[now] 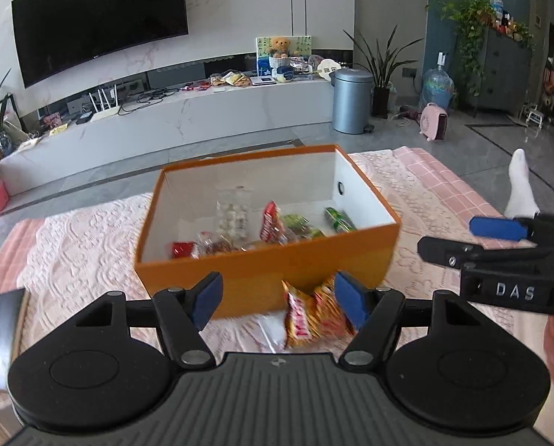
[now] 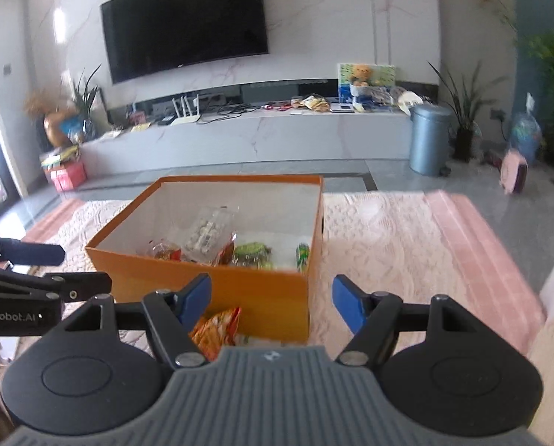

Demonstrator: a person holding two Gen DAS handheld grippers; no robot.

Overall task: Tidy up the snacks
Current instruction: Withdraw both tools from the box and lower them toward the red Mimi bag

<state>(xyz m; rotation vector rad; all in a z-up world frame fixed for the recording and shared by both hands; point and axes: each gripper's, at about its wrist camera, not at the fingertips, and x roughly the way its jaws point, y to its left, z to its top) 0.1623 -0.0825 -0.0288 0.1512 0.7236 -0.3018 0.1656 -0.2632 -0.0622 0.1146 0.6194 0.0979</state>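
Both fingers, left (image 1: pixel 277 303) and right (image 2: pixel 271 301), are standing wide open, holding nothing. Several snacks (image 1: pixel 273 223) are already lying in the box (image 1: pixel 262 278); packets (image 1: pixel 314 316) beside it are still waiting on the cloth (image 1: pixel 91 252).

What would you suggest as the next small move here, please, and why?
Probably lower the open left gripper onto the red-and-yellow snack packets lying on the cloth outside the orange box; other snacks are already inside, and neither gripper holds anything.
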